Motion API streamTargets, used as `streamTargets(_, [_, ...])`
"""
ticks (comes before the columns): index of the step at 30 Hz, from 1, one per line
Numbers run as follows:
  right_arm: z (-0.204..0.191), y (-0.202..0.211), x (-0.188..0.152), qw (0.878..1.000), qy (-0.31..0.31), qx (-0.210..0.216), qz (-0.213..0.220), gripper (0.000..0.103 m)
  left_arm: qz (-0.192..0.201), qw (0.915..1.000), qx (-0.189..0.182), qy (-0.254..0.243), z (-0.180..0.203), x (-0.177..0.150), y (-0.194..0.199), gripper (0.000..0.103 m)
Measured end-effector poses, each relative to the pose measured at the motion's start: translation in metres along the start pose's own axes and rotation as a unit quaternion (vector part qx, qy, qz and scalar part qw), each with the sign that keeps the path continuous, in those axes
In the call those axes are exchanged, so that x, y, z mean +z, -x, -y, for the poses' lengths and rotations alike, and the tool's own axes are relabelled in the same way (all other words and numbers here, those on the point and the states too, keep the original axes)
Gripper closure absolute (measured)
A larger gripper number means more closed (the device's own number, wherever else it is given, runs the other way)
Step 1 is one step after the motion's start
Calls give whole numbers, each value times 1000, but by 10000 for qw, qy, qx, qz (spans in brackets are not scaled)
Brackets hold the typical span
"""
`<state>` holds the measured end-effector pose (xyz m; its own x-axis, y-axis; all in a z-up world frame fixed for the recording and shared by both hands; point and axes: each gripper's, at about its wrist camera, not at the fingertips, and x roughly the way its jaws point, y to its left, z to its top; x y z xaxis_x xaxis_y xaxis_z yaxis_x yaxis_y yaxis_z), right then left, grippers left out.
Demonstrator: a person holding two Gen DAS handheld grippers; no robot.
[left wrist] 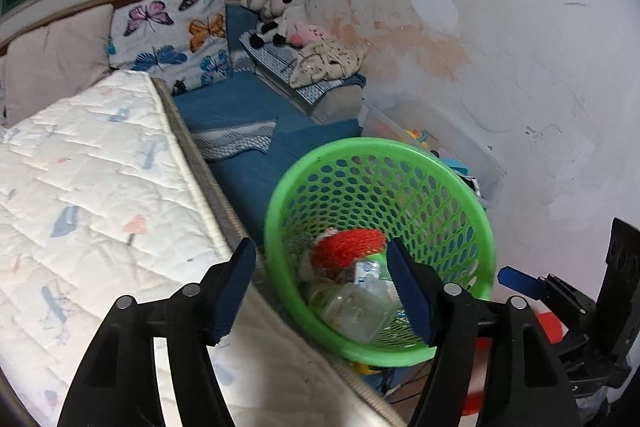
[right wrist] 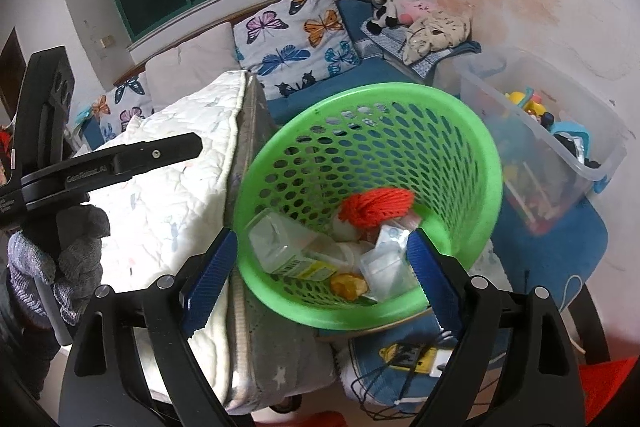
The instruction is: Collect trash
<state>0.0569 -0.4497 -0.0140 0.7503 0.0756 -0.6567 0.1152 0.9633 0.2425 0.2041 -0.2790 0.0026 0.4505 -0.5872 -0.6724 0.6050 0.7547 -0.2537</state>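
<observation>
A green perforated basket (left wrist: 400, 147) (right wrist: 360, 95) stands tilted beside the mattress edge. In it lie a red net bundle (left wrist: 346, 247) (right wrist: 376, 207), a clear plastic bottle (left wrist: 352, 311) (right wrist: 288, 247), a clear packet (right wrist: 384, 267) and a bit of orange peel (right wrist: 348, 285). My left gripper (left wrist: 320, 247) hangs open in front of the basket's mouth, with nothing between its blue pads. My right gripper (right wrist: 322, 235) is also open and empty, over the basket's near rim. A gloved hand (right wrist: 60, 259) holds the left gripper, whose finger (right wrist: 152, 155) shows at the left. One right finger (left wrist: 520, 281) shows at the right.
A white quilted mattress (left wrist: 100, 207) lies to the left, on blue bedding with a butterfly pillow (left wrist: 172, 35) and plush toys (left wrist: 276, 15). A clear bin of toys (right wrist: 560, 147) stands against the stained wall on the right. Cables (right wrist: 404, 355) lie below the basket.
</observation>
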Motion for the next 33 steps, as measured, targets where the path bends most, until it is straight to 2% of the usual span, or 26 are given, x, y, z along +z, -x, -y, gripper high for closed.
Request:
streamTargets(8, [-25, -1, 0, 9999, 127, 114, 14, 11, 292, 9991, 300, 7, -19, -16, 38, 26])
streamTargets(10, [-31, -1, -1, 9998, 134, 163, 24, 10, 372, 9984, 434, 5, -25, -21, 48, 21])
streamTargets(18, [-61, -4, -2, 9990, 415, 167, 23, 5, 644, 9939, 892, 75, -47, -43, 87, 13])
streamTargets(33, [-112, -9, -9, 9964, 757, 383, 24, 5, 846, 9814, 1663, 444, -97, -90, 145, 11])
